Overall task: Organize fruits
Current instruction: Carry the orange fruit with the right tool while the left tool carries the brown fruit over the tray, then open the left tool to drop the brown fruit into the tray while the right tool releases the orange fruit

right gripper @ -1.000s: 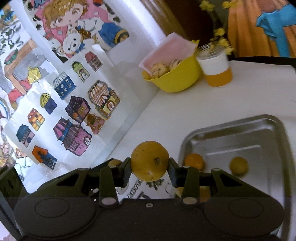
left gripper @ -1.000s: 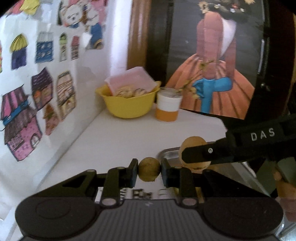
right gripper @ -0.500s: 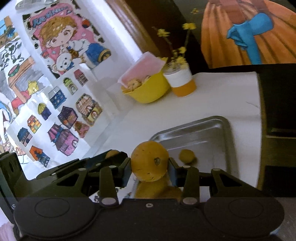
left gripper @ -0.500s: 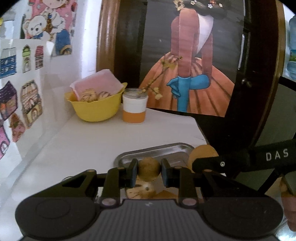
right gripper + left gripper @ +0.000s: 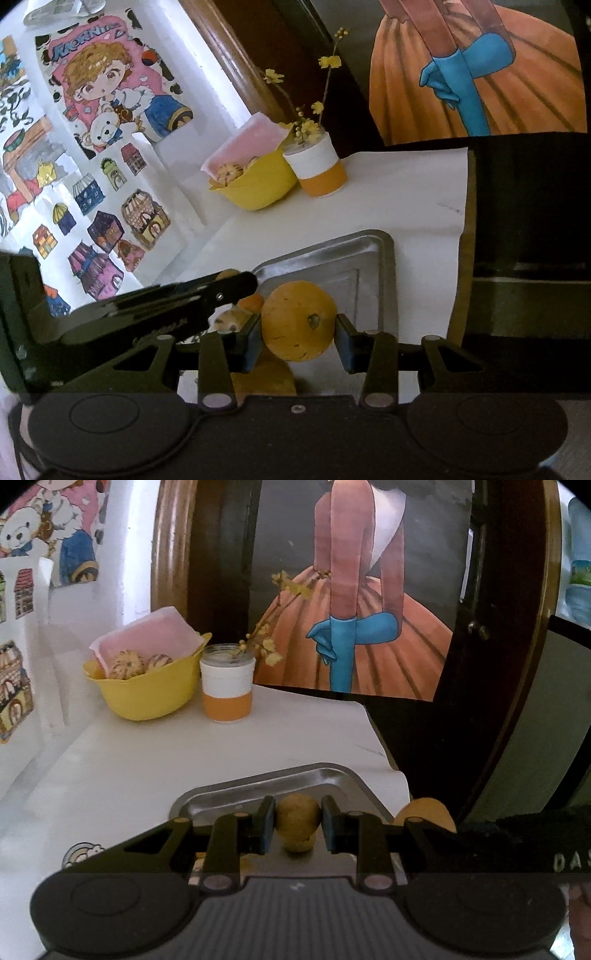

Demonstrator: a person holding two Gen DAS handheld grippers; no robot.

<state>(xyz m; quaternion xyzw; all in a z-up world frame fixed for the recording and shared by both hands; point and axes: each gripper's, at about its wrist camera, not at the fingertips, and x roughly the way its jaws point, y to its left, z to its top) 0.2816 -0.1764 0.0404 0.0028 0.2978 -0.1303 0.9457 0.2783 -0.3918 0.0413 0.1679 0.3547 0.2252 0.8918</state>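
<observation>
My left gripper (image 5: 297, 821) is shut on a small brownish-yellow fruit (image 5: 297, 819), held above the near part of a metal tray (image 5: 314, 775). Another small fruit (image 5: 300, 845) lies just below it. My right gripper (image 5: 299, 326) is shut on a larger yellow-orange fruit (image 5: 298, 319), also over the metal tray (image 5: 354, 254). The left gripper's finger (image 5: 221, 291) reaches in from the left in the right wrist view, with small fruits (image 5: 251, 302) on the tray behind it. The big fruit (image 5: 424, 810) shows at the right in the left wrist view.
A yellow bowl (image 5: 147, 690) with pink paper and striped round fruits stands at the back of the white table (image 5: 147, 768). Beside it is an orange-and-white cup (image 5: 227, 683) with yellow flower sprigs. Sticker-covered wall to the left; a dark door frame and the table's edge to the right.
Both grippers have swung right and over the tray, each keeping its fruit. The bowl and cup now appear farther to the left in both views.
</observation>
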